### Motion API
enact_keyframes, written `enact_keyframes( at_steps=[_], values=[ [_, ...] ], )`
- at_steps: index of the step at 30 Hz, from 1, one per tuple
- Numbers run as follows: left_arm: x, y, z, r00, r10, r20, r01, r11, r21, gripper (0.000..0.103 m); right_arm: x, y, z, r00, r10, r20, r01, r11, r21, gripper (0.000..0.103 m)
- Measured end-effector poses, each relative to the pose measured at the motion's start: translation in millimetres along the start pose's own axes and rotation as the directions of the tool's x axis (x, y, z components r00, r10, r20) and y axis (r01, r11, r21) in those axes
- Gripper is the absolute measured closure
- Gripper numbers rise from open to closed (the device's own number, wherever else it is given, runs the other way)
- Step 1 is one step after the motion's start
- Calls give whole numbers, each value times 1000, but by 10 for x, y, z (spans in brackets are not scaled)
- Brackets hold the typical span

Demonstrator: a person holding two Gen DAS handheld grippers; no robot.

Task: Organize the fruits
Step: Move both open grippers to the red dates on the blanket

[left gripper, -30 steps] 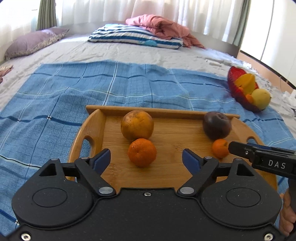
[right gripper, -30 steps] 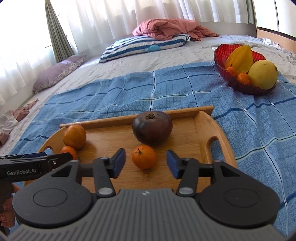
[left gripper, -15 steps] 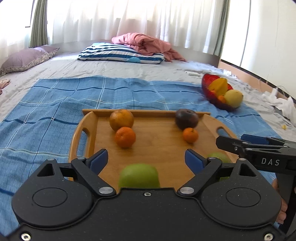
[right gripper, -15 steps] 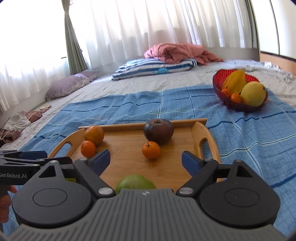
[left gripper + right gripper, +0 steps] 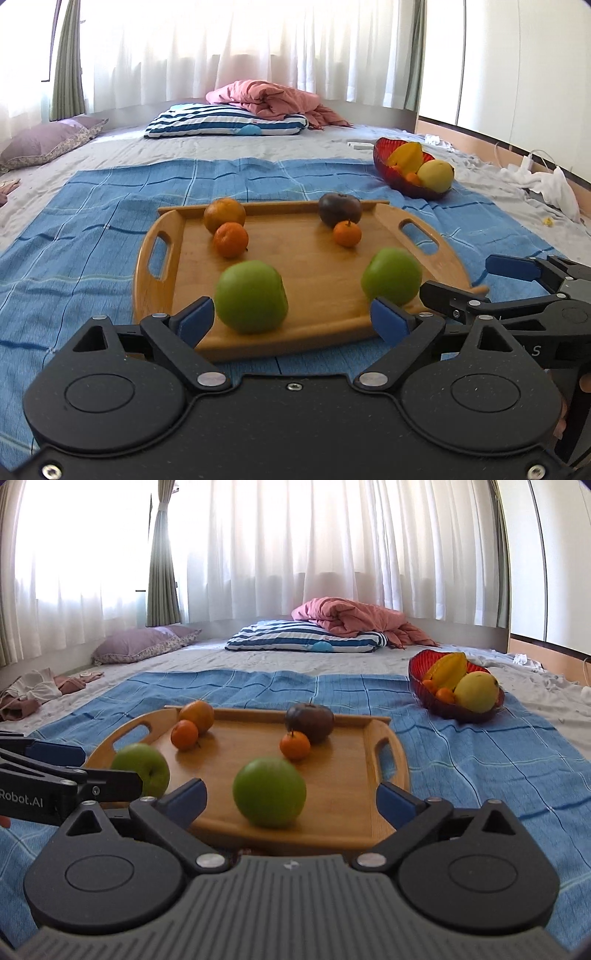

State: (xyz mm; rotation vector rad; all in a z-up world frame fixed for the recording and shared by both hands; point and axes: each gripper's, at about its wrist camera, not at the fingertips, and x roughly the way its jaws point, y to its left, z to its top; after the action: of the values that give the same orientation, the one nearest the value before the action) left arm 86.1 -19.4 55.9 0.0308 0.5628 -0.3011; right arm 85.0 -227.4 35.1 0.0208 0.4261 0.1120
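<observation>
The bed (image 5: pixel 110 155) fills both views and carries a blue checked blanket (image 5: pixel 74 236). At the far end lie a striped pillow (image 5: pixel 225 122), a pink quilt (image 5: pixel 266 99) and a purple pillow (image 5: pixel 144 642).

The wooden tray (image 5: pixel 325 280) with cut-out handles rests on the blue checked blanket, directly ahead of both tongs. A red glass bowl (image 5: pixel 424 690) stands on the blanket, well apart from the tray to its far right; it holds a yellow mango (image 5: pixel 476 692), a starfruit (image 5: pixel 448 670) and small oranges.

Left gripper (image 5: pixel 291 319): jaws spread wide, holding nothing. One green apple (image 5: pixel 251 295) lies on the near part of the tray between the blue pads (image 5: pixel 194 321) in the left wrist view, closer to the left pad and not visibly touching it.

Right gripper (image 5: pixel 291 801): jaws spread wide, holding nothing. A second green apple (image 5: pixel 269 792) lies on the near part of the tray between its pads in the right wrist view, apart from both.

At the far left of the tray, a large orange (image 5: pixel 224 215) sits against the back rim with a tangerine (image 5: pixel 231 239) touching its near side. At the far right, a dark purple fruit (image 5: pixel 340 209) sits by the back rim with a small tangerine (image 5: pixel 347 233) just in front of it.
</observation>
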Motion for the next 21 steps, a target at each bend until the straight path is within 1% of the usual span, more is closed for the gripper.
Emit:
enact_keyframes(
  at_steps=[6,12,16,21],
  values=[
    [-63,8,-139,1000,6,-9,-6,1000,-19,11,-81,25,-147,1000,-6,-4,6,1000,6,0],
    [-119,-16,-241,999,39,9,-39,999,2,11,-120,101,-263,1000,-21,-6,21,1000,-19,0],
    [-132,-6,-306,999,43,4,-43,999,-3,11,-128,119,-333,1000,-15,-15,15,1000,-9,0],
    [-156,4,-390,999,48,0,-48,999,-9,11,-125,168,-407,1000,-17,-18,16,1000,-27,0]
  ],
)
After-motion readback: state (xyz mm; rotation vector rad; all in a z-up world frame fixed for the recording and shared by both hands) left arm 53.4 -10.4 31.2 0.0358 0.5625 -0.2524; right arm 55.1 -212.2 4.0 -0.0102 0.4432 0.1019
